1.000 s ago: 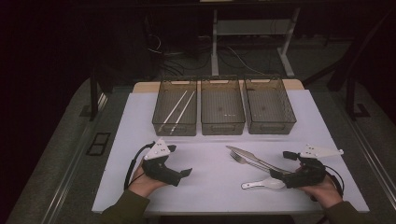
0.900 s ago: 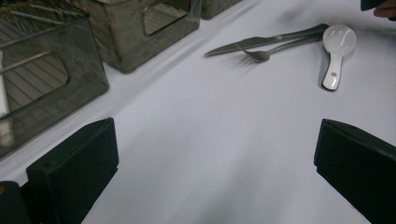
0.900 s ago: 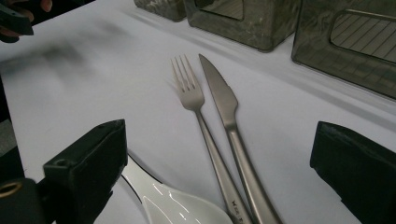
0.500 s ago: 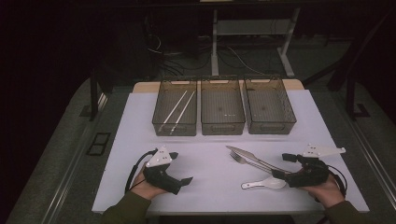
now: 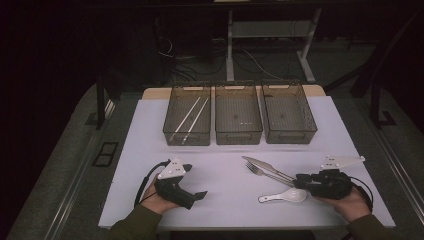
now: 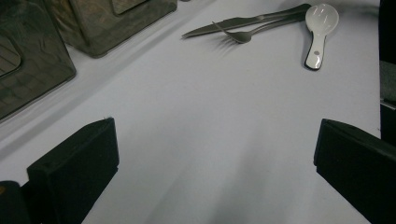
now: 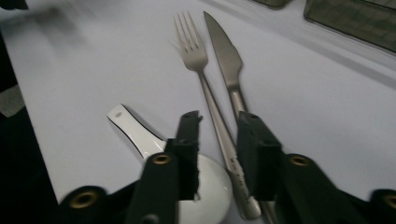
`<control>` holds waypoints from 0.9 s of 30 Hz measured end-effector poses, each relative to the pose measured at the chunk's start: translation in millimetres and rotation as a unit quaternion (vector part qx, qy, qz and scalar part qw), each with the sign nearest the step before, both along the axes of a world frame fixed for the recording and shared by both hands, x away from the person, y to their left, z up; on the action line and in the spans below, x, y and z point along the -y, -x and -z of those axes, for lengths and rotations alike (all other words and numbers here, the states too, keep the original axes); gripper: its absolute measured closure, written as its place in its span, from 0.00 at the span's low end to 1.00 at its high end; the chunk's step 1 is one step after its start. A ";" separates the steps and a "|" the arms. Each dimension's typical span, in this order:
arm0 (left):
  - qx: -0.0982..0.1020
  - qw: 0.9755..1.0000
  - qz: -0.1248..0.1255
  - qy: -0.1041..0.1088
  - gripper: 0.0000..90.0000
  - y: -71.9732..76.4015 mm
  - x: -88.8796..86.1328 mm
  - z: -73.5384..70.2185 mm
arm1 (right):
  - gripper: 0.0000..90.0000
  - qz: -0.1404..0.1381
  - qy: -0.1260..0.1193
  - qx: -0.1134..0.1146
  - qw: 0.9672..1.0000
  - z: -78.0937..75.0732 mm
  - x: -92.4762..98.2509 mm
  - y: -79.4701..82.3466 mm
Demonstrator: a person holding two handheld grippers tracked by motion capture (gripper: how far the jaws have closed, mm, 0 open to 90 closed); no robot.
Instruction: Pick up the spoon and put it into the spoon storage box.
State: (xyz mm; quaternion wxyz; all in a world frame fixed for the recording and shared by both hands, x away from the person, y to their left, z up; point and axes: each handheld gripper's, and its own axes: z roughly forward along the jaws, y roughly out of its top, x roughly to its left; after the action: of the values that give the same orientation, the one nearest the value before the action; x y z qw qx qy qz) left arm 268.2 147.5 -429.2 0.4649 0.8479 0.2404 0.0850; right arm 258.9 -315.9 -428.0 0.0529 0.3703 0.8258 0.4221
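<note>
A metal fork [image 7: 194,46] and knife [image 7: 224,51] lie side by side on the white mat, with a white ceramic spoon [image 7: 140,135] just left of them. My right gripper [image 7: 217,126] rests low over their handle ends. Its jaws have just been closing, and the fork's handle runs between them with a gap still showing on each side. In the high view the right gripper [image 5: 299,181] is at the near right, by the fork [image 5: 260,172] and spoon [image 5: 282,196]. My left gripper [image 5: 200,196] sits at the near left, open with nothing in it [image 6: 215,154].
Three dark mesh bins stand in a row at the back of the mat. The left bin [image 5: 172,131] holds a pair of chopsticks [image 5: 192,117]; the middle bin [image 5: 238,135] and right bin [image 5: 310,125] look empty. The white mat [image 5: 225,165] covers the table between bins and hands.
The right gripper's jaws have drawn in from wide open to a narrow gap around the fork handle. The left gripper has shifted slightly toward the near edge.
</note>
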 end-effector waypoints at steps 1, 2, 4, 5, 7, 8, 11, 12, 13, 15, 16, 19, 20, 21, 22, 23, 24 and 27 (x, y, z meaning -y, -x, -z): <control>0.000 1.000 0.000 0.001 0.00 0.2 0.3 0.1 | 0.86 0.002 0.007 -0.002 1.000 0.1 0.6 -0.7; 0.000 1.000 0.000 0.000 0.00 0.1 0.4 0.1 | 0.90 0.005 0.012 -0.004 1.000 0.2 1.0 -1.1; -0.002 1.000 0.001 0.000 0.00 0.1 0.6 0.2 | 0.98 0.009 0.023 -0.006 1.000 0.8 1.0 -3.1; -0.002 1.000 0.000 0.000 0.00 0.1 0.7 0.3 | 0.99 0.011 0.027 -0.013 0.999 1.2 0.5 -3.9; -0.002 1.000 0.002 0.000 0.00 0.0 1.0 0.5 | 1.00 0.010 0.039 -0.016 0.999 3.8 -0.2 -6.1; -0.002 1.000 0.003 0.000 0.00 0.1 1.2 0.6 | 1.00 0.006 0.044 -0.018 0.999 5.1 -1.0 -7.1; -0.003 1.000 0.004 0.000 0.00 0.3 1.5 0.6 | 1.00 0.002 0.062 -0.022 0.998 8.2 -3.4 -8.9; -0.003 1.000 0.004 0.000 0.00 0.4 1.6 0.7 | 1.00 0.001 0.062 -0.024 0.998 8.1 -3.7 -8.9; -0.003 1.000 0.004 0.000 0.00 0.4 1.6 0.7 | 1.00 0.002 0.063 -0.024 0.998 8.1 -3.5 -8.7; -0.003 1.000 0.005 0.000 0.00 0.4 1.6 0.7 | 1.00 0.002 0.063 -0.026 0.998 8.2 -2.6 -7.9; -0.003 1.000 0.005 0.001 0.00 0.5 1.6 0.7 | 1.00 0.002 0.065 -0.026 0.998 8.4 -2.2 -7.5; -0.004 1.000 0.005 0.001 0.00 0.8 1.7 0.6 | 1.00 0.001 0.065 -0.028 0.997 8.7 -1.2 -5.7; -0.004 1.000 0.005 0.002 0.00 0.9 1.7 0.6 | 1.00 -0.001 0.065 -0.028 0.998 8.7 -1.0 -5.0; -0.004 1.000 0.005 0.002 0.00 0.9 1.8 0.5 | 1.00 -0.002 0.064 -0.033 0.997 8.3 -1.2 -4.0; -0.004 1.000 0.005 0.001 0.00 1.0 1.8 0.5 | 1.00 -0.005 0.065 -0.034 0.997 8.3 -1.2 -2.9; -0.004 1.000 0.006 0.001 0.00 1.0 1.8 0.5 | 1.00 -0.007 0.064 -0.035 0.997 8.4 -1.6 -1.7; -0.004 1.000 0.005 0.002 0.00 1.0 1.9 0.5 | 1.00 -0.008 0.064 -0.038 0.997 8.2 -2.3 -0.1; -0.005 1.000 0.006 0.001 0.00 0.9 1.9 0.6 | 1.00 -0.013 0.066 -0.034 0.997 7.9 -2.6 2.0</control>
State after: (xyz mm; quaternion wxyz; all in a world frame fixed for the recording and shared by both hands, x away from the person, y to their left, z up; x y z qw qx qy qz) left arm 267.3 145.7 -429.8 0.4653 0.8489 0.2383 0.0774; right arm 256.9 -313.3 -435.9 0.0436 0.3693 0.8580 0.3544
